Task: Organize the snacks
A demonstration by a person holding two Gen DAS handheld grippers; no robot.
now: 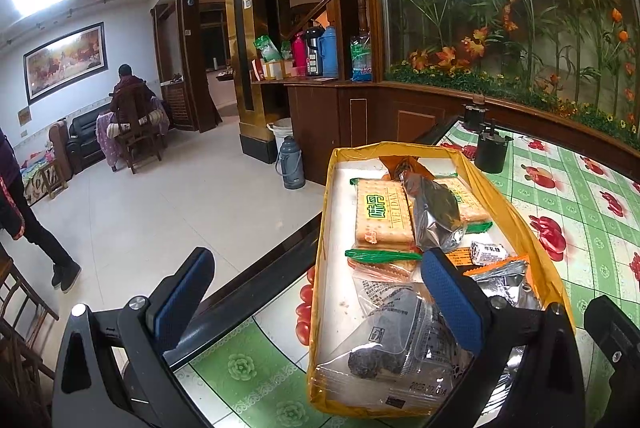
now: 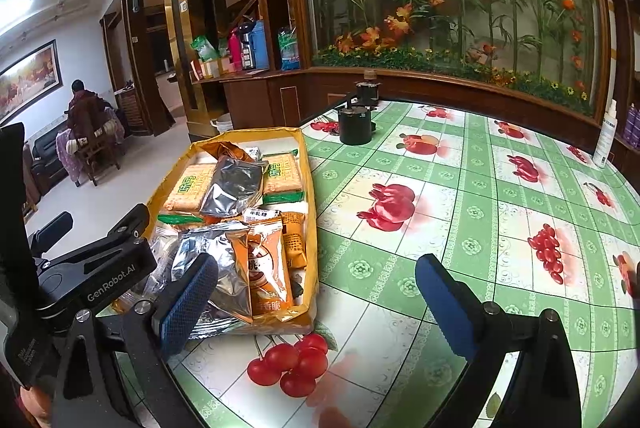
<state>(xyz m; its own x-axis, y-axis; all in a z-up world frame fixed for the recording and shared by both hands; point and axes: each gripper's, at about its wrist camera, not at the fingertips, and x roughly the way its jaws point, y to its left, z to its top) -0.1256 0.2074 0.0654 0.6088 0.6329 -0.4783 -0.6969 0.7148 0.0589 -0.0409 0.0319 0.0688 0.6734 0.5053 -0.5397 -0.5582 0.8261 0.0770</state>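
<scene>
A yellow shallow box (image 1: 516,220) sits at the table's left edge and holds several snack packs. Among them are green-edged cracker packs (image 1: 382,216), a silver foil bag (image 1: 434,214), a clear packet with a dark snack (image 1: 394,344) and a small white candy (image 1: 486,254). My left gripper (image 1: 316,264) is open; its right finger hangs over the box and its left finger is beyond the table edge. In the right wrist view the box (image 2: 310,188) lies to the left, with an orange packet (image 2: 266,268) near the front. My right gripper (image 2: 316,272) is open and empty over the box's right wall.
Two black cylindrical items (image 2: 354,126) stand on the green fruit-print tablecloth (image 2: 480,228) behind the box. A white bottle (image 2: 606,140) is at the far right. The table edge (image 1: 256,280) drops to tiled floor, where a person (image 1: 24,220) stands and a grey flask (image 1: 290,164) sits.
</scene>
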